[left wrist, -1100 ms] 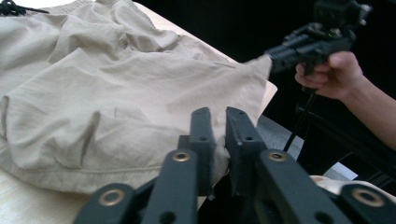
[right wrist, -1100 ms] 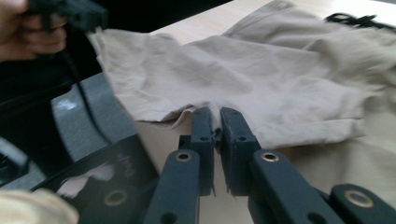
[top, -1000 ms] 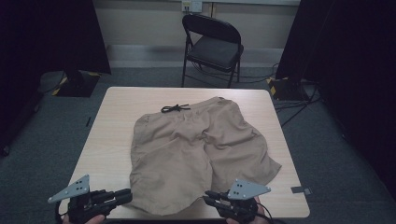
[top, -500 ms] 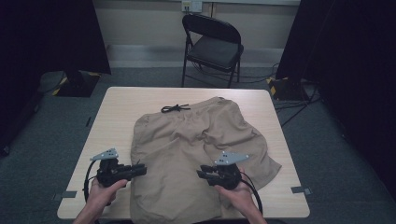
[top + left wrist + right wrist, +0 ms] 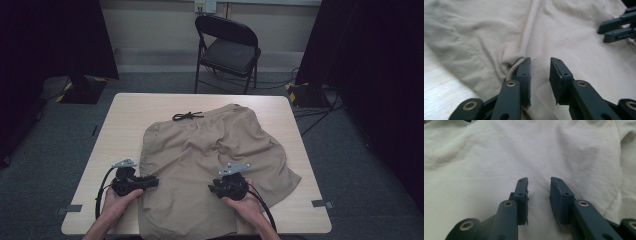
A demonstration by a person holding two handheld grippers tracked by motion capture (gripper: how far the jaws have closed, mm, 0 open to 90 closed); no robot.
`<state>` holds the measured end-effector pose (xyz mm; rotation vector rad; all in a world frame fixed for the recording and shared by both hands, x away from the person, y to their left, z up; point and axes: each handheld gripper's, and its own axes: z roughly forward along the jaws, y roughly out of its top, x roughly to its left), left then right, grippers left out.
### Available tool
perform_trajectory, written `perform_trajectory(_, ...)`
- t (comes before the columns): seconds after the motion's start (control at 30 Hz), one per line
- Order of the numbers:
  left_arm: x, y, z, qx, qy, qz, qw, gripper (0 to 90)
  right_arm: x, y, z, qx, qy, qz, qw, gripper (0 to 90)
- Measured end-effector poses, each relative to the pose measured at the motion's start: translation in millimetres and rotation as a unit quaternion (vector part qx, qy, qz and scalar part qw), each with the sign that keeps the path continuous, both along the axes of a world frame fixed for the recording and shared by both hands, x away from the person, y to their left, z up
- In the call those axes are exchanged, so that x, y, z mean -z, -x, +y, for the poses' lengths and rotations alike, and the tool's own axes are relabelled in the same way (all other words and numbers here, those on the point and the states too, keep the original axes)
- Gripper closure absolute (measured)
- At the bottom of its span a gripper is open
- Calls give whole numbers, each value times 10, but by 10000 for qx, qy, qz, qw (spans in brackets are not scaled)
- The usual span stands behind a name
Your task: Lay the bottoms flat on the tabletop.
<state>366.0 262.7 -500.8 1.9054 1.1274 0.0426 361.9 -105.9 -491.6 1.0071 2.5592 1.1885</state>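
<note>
High view had tan shorts point(image 5: 210, 165) spread flat on the table point(image 5: 125, 112), waistband away from the person, while the left gripper point(image 5: 152, 182) at the shorts' left edge and the right gripper point(image 5: 212, 189) over their middle both stood part open, gripping nothing.

Shorts point(image 5: 210, 160) plain tan, no pattern; drawstring point(image 5: 187, 116) black. Table point(image 5: 130, 115) light wood. Left tool point(image 5: 152, 183), right tool point(image 5: 212, 189) black, grey top plates. Chair point(image 5: 227, 47) black. Floor point(image 5: 65, 140) grey carpet. Curtains point(image 5: 50, 40) black.
</note>
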Motion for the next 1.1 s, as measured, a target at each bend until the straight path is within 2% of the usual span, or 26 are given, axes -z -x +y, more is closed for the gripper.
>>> perform_trajectory(0.1, 2, -34, 45, -108, 2, 49, 9999, 745, 10, 57, 31, -47, -92, 64, 9999, 687)
perform_trajectory(0.17, -4, -54, 67, -173, -71, 0, 9998, 750, 9, 119, 84, -127, -50, 10, 9999, 687)
perform_trajectory(0.23, -10, -77, 100, -231, -135, -38, 9996, 753, 26, 162, 141, -257, -172, 113, 9995, 693)
perform_trajectory(0.3, -8, -114, 156, -321, -123, -25, 9994, 759, 35, 208, 219, -261, -180, 48, 9995, 694)
perform_trajectory(0.47, -12, -212, 289, -595, -202, -71, 9980, 763, 51, 232, 450, -483, -298, 112, 9983, 696)
perform_trajectory(0.67, -7, -365, 444, -855, -219, -100, 9960, 763, 51, 175, 759, -642, -273, 89, 9975, 710)
perform_trajectory(0.73, 2, -421, 482, -1015, -187, -129, 9946, 763, 56, 144, 853, -658, -293, 86, 9974, 717)
perform_trajectory(0.8, 5, -487, 526, -1050, -175, -138, 9942, 771, 54, 122, 942, -685, -259, 87, 9973, 722)
perform_trajectory(0.9, 5, -581, 571, -1152, -234, -181, 9929, 772, 58, 69, 1054, -726, -277, 79, 9969, 730)
perform_trajectory(1.0, 9, -657, 618, -1242, -203, -161, 9919, 771, 61, 5, 1154, -721, -287, 69, 9970, 738)
perform_trajectory(1.1, 12, -713, 664, -1403, -216, -206, 9897, 771, 65, -60, 1227, -659, -311, 83, 9973, 741)
